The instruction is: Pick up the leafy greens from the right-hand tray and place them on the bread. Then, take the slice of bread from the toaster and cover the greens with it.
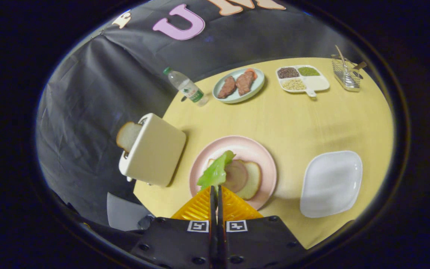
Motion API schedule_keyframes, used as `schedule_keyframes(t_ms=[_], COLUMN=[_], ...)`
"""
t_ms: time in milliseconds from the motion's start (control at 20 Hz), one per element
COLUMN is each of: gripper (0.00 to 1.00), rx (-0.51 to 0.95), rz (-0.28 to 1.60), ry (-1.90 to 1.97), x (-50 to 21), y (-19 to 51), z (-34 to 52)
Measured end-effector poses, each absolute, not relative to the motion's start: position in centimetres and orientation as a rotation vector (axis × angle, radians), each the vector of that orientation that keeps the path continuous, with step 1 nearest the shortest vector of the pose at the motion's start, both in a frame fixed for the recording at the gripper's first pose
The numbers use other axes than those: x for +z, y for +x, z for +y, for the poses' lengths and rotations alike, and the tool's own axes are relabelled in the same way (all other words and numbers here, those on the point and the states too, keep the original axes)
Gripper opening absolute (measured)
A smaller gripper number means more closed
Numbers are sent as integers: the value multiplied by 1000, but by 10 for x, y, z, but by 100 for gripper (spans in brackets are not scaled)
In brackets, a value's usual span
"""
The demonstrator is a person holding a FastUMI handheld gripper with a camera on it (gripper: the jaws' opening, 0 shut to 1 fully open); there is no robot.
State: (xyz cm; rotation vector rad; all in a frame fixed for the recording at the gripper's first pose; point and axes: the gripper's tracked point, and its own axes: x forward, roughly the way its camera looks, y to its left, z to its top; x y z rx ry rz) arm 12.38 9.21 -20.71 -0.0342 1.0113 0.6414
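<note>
We see our gripper (pixel 215 188) closed on the leafy greens (pixel 215 172), both fingers pressing the leaf, held over the bread (pixel 250 179) on the pink plate (pixel 259 149), second bread slice (pixel 127 135) standing in the toaster (pixel 155 153) beside it, white tray (pixel 330 183) at the other side.

A round yellow table (pixel 293 123) carries a toaster (pixel 155 153) at its left edge; a pink plate (pixel 254 147) beside it; a white tray (pixel 330 183) to the right; farther off, a bottle (pixel 187 87), a green plate (pixel 258 84), a divided dish (pixel 317 84), a wire basket (pixel 345 73).
</note>
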Motion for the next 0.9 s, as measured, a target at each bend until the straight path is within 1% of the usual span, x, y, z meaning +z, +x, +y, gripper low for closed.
schedule_keyframes(t_ms=[250,550,800,850,900], gripper=[3,3,3,6,19], rx=[620,724,675,668,670], rz=[1069,1097,1089,1092,1092], ry=[-112,-162,-168,-169,-170], x=[-237,-251,-252,-251,-250], y=[133,115,125,127,126], z=[74,91,80,76,74])
